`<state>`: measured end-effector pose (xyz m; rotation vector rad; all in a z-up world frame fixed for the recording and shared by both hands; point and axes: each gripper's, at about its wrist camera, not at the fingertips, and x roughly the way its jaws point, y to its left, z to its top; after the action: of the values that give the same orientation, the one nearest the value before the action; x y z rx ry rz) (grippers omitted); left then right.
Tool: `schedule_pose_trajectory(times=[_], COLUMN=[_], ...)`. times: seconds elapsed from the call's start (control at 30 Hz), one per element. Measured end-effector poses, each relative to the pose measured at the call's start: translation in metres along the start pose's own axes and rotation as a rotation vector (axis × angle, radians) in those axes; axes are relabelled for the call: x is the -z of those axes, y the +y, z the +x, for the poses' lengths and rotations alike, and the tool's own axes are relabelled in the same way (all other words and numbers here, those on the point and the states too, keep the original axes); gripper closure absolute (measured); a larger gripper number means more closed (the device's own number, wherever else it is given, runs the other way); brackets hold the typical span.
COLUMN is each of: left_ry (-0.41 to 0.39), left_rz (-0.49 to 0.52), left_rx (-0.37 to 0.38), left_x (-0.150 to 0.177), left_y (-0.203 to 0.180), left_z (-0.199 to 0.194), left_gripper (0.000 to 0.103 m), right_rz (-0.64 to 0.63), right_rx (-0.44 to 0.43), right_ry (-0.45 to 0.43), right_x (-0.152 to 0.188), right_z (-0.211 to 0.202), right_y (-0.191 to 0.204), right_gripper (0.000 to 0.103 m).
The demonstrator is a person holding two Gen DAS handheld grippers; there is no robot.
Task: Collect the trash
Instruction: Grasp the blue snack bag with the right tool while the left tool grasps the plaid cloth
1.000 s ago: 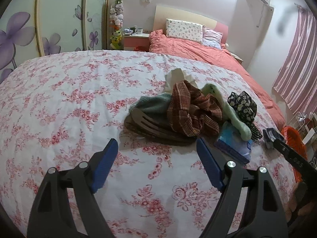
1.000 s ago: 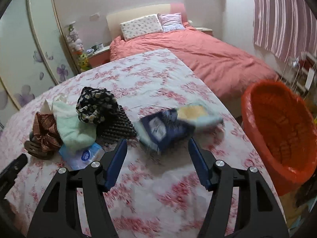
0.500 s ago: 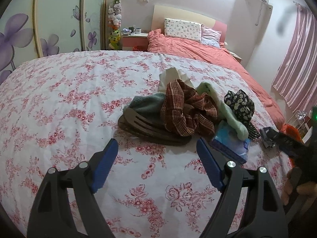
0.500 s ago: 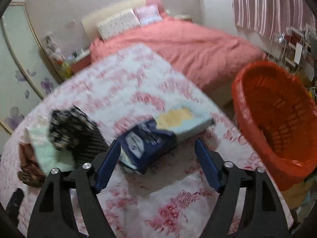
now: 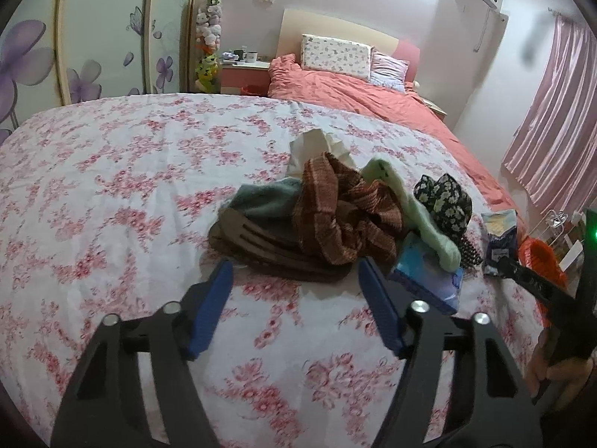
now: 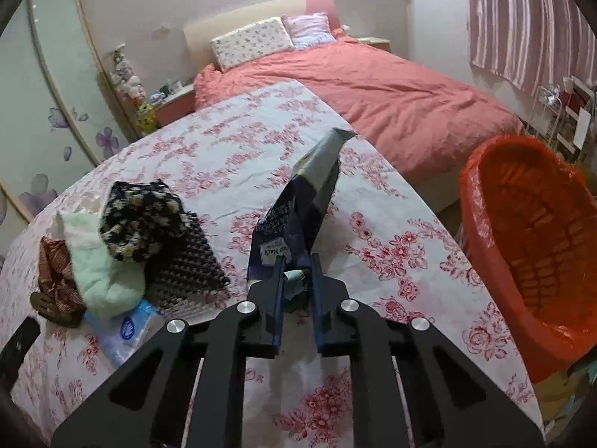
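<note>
Right gripper [image 6: 296,261], apart a second ago, is closing on the dark blue wrapper [image 6: 298,209], lifting it off the bed [image 6: 391,246] beside the orange bin [image 6: 530,239]; left gripper [image 5: 294,276] narrowing, empty, above the clothes pile [image 5: 343,216].

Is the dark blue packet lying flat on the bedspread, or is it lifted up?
Lifted up. The right gripper, its jaws closing, pinches the packet at its lower end, and it stands tilted above the bedspread.

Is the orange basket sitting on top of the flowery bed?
No, the orange basket stands on the floor beside the flowery bed, past its edge.
</note>
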<state>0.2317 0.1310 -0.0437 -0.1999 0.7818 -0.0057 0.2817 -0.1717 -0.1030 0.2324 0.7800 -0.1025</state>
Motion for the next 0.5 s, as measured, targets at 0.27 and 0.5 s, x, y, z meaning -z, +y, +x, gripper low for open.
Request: schedule_pose_trajectory(times=[0.27, 0.5], left_ry=[-0.003, 0.015], left_rz=[0.034, 0.040], left_rx=[-0.010, -0.059], left_x=[-0.021, -0.030], left_y=[-0.022, -0.027], left_z=[0.024, 0.046], left_gripper=[0.055, 0.065], right_rz=[-0.009, -0.004], right_rx=[-0.035, -0.049], right_ry=[-0.010, -0.008], right_x=[0.000, 0.001], right_z=[-0.006, -0.008], right_y=[-0.002, -0.008], right_gripper=[0.090, 0.090])
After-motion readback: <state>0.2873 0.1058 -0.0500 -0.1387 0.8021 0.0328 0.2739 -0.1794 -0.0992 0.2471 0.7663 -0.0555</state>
